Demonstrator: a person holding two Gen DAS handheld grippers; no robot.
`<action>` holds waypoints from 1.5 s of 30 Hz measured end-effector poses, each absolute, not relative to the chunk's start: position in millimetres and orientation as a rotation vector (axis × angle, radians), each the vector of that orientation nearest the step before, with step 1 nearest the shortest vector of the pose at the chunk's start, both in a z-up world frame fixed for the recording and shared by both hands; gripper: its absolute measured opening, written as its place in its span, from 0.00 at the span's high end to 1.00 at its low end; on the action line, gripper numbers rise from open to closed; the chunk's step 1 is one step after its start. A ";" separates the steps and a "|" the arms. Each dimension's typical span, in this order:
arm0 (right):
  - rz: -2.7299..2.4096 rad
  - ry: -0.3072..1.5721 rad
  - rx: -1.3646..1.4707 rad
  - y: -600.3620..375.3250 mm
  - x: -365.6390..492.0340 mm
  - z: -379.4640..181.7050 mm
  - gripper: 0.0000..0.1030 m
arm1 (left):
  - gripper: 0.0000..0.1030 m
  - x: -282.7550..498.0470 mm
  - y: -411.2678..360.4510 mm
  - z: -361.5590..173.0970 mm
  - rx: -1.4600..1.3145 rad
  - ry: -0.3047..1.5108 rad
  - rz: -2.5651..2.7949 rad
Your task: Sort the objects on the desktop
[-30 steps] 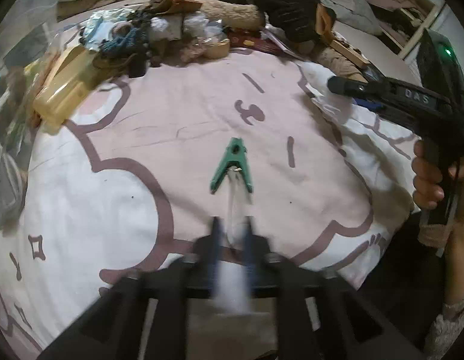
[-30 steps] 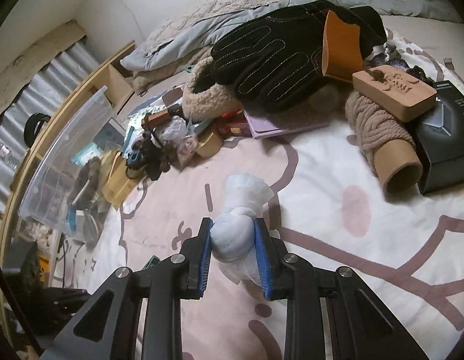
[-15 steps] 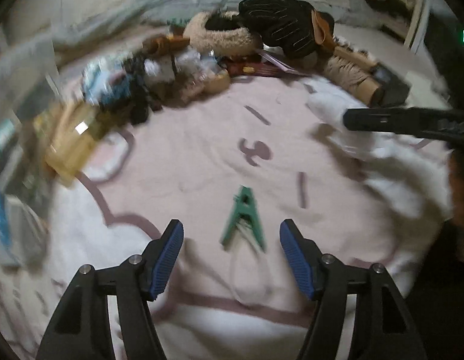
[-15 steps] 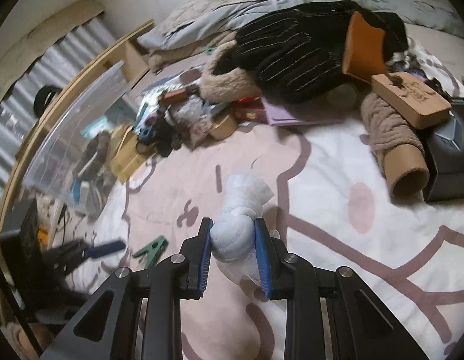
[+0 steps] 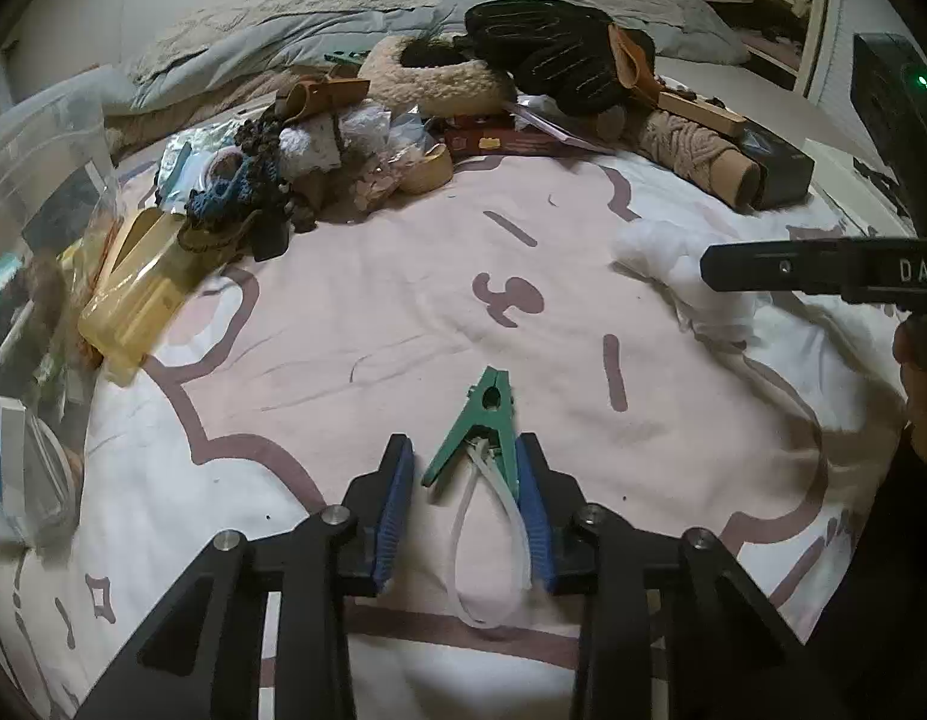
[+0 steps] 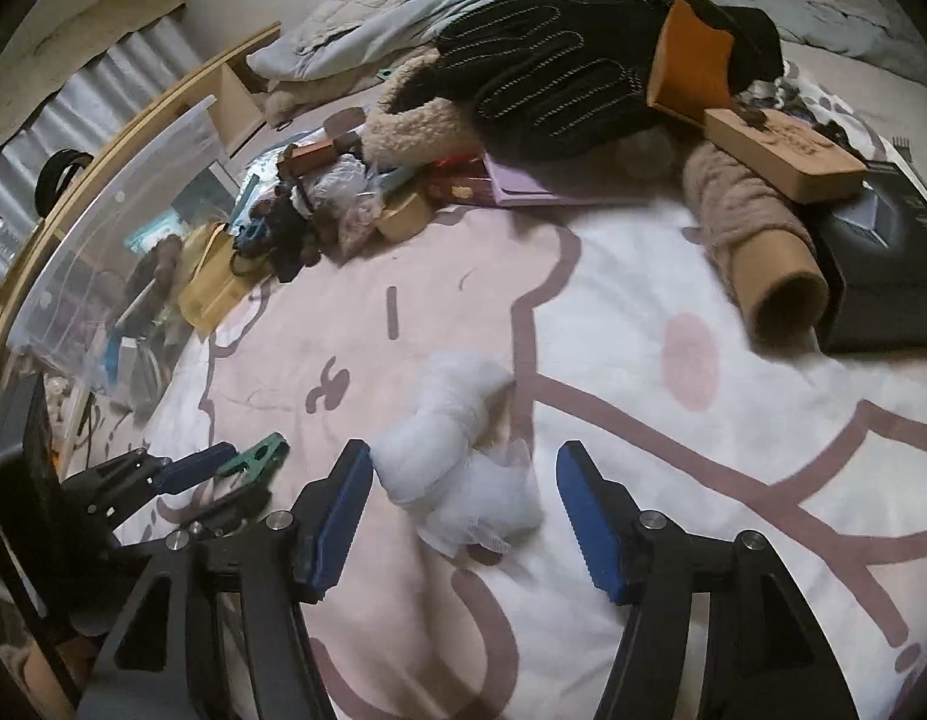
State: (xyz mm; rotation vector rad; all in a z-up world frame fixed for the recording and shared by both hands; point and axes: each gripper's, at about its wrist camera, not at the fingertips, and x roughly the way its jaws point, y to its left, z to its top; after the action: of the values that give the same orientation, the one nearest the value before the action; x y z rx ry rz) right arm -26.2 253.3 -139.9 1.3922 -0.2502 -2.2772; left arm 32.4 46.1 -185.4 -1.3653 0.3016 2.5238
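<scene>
Left wrist: one green clip point(image 5: 484, 429) between the closing left hand-held gripper point(image 5: 466, 474); right hand-held gripper point(image 6: 463, 474) apart.

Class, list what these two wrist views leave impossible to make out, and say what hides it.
- Left wrist view: the right gripper shows side-on; its jaw gap is hidden.
- Left wrist view: the clear bin contents are smeared by lens-edge distortion.
- Right wrist view: the green clip is partly covered by the left gripper.

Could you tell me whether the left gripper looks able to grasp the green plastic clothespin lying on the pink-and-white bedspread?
Probably yes: the left gripper already straddles the green plastic clothespin's handle end; its jaws have just been closing, and nothing lies between.
</scene>
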 end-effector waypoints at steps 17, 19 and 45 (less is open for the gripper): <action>-2.236 -0.226 1.420 235.3 -28.4 -153.2 0.53 | 0.70 33.9 48.5 -189.0 -1.349 0.306 2.537; -2.239 -0.262 1.424 237.2 -31.2 -154.9 0.61 | 0.70 32.7 48.1 -189.0 -1.349 0.288 2.537; -2.240 -0.398 1.379 248.0 -33.9 -146.6 0.67 | 0.71 37.4 49.5 -188.2 -1.361 0.322 2.532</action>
State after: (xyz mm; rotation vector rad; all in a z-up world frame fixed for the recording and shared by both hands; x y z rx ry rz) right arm -33.9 248.0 -146.6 1.3788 -0.3980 -2.2401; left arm 37.4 49.5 -188.2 -1.3606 0.3225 2.5319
